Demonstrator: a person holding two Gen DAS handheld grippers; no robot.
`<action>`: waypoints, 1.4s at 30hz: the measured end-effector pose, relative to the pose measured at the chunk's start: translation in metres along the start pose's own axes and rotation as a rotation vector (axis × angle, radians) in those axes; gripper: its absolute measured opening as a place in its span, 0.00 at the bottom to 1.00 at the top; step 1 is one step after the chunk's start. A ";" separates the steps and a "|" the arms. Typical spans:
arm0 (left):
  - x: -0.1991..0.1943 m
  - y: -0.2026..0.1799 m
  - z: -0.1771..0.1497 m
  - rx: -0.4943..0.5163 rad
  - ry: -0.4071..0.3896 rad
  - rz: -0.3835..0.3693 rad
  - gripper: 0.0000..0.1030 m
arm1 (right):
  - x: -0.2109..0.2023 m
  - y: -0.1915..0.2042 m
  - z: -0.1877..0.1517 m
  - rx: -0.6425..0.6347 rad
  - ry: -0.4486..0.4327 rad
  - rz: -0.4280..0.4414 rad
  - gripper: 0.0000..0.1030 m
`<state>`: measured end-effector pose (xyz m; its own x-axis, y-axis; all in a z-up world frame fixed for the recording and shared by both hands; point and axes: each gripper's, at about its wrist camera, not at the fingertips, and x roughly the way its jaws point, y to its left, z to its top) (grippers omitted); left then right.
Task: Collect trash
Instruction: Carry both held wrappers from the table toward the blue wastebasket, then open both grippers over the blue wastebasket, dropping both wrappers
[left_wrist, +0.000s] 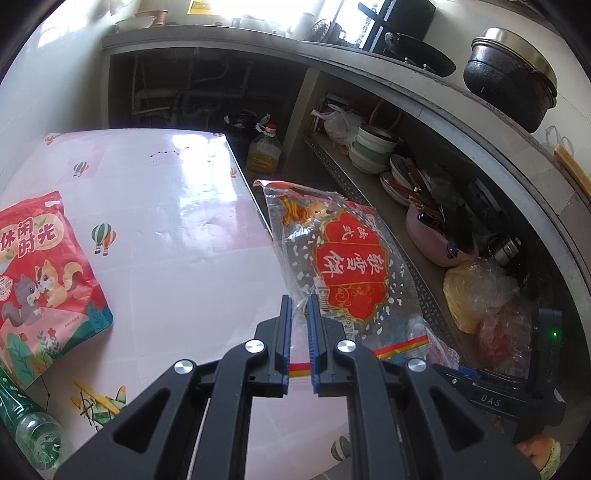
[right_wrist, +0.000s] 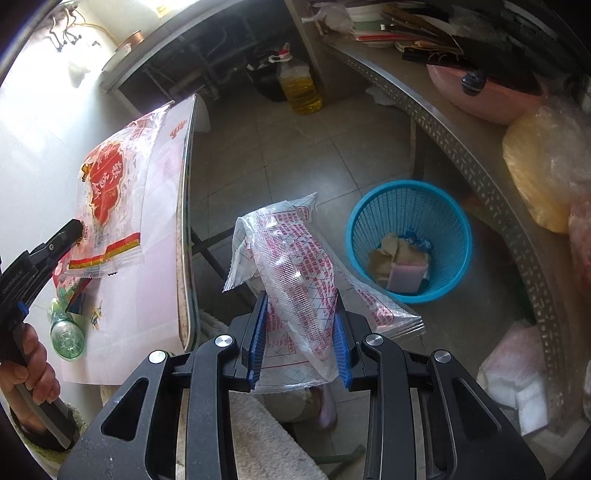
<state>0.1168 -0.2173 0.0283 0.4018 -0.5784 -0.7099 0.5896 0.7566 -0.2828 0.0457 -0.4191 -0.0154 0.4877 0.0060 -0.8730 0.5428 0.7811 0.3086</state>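
My left gripper (left_wrist: 299, 301) is shut on the edge of a clear snack wrapper with a red label (left_wrist: 343, 266), held above the right edge of the pink table (left_wrist: 166, 206). The wrapper also shows in the right wrist view (right_wrist: 110, 199), with the left gripper (right_wrist: 75, 229) at its lower left. My right gripper (right_wrist: 301, 306) is shut on a crumpled clear wrapper with red print (right_wrist: 295, 273), held above the floor left of a blue mesh waste basket (right_wrist: 410, 240) holding some trash.
A red snack bag (left_wrist: 44, 280) and a green plastic bottle (left_wrist: 33, 428) lie on the table's left. An oil jug (right_wrist: 297, 86) stands on the floor. A metal shelf (right_wrist: 454, 136) with bowls, a pink basin (right_wrist: 487, 96) and bags runs along the right.
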 end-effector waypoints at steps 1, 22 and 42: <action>0.002 -0.004 0.001 0.009 0.001 -0.001 0.07 | 0.000 -0.003 0.000 0.006 -0.002 -0.001 0.29; 0.121 -0.102 0.001 0.289 0.248 -0.015 0.08 | 0.025 -0.119 -0.012 0.317 0.023 -0.110 0.29; 0.219 -0.120 -0.001 0.254 0.410 0.006 0.31 | 0.123 -0.167 0.011 0.418 -0.047 -0.180 0.58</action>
<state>0.1331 -0.4347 -0.0941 0.1267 -0.3677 -0.9213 0.7610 0.6318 -0.1475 0.0221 -0.5556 -0.1699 0.3858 -0.1422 -0.9116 0.8461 0.4485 0.2881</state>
